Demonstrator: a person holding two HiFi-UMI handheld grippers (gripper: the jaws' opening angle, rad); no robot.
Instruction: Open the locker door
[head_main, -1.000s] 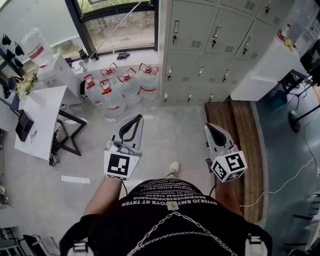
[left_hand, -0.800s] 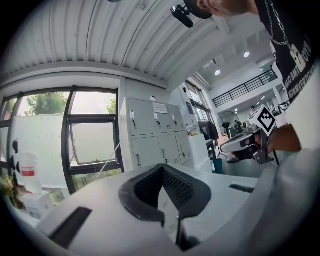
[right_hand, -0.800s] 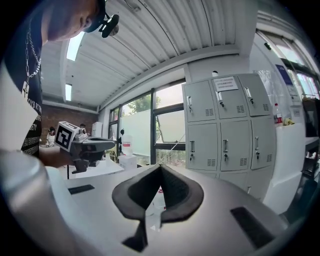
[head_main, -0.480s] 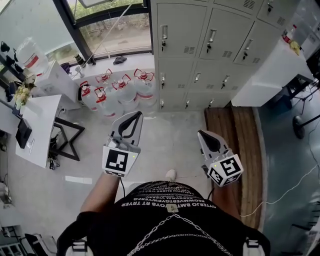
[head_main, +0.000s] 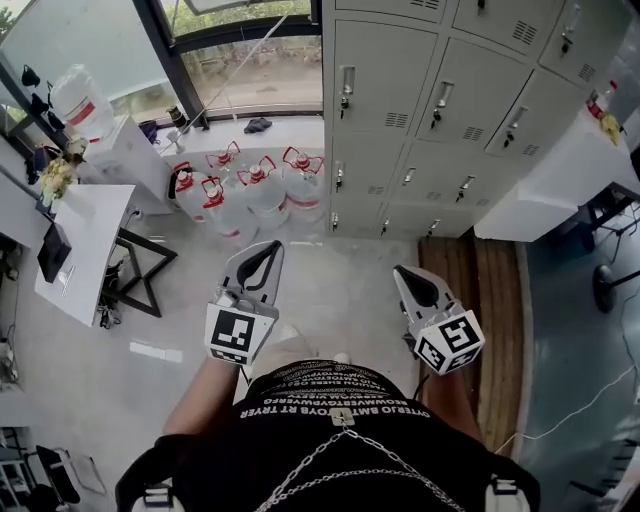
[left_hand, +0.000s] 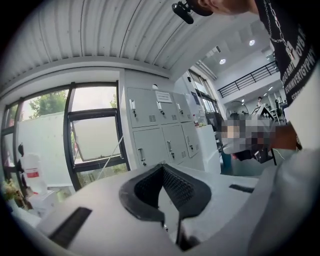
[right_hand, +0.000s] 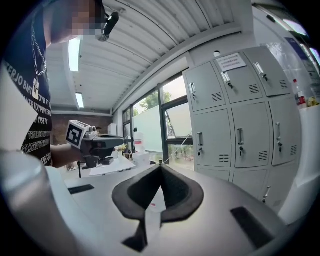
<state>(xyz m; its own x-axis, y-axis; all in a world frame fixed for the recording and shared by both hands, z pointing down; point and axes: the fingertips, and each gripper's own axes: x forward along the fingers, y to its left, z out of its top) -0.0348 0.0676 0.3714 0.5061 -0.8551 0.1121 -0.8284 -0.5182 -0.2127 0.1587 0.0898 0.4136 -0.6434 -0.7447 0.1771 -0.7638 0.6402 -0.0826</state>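
Note:
A bank of grey lockers (head_main: 400, 90) with closed doors and small upright handles stands ahead of me, well beyond both grippers. It also shows in the left gripper view (left_hand: 150, 125) and the right gripper view (right_hand: 235, 115). My left gripper (head_main: 277, 245) is held at waist height over the floor, its jaws shut tip to tip (left_hand: 161, 165) with nothing between them. My right gripper (head_main: 397, 270) is beside it, also shut and empty (right_hand: 160, 166). Neither touches a locker.
Several large water bottles (head_main: 250, 185) stand on the floor left of the lockers, under a window (head_main: 240, 60). A white table (head_main: 90, 230) is at the left, a white counter (head_main: 560, 170) at the right. A wooden platform (head_main: 480, 300) lies under my right side.
The lockers have come nearer and fill more of the head view as I walk up with both grippers held out. Both grippers have stayed shut.

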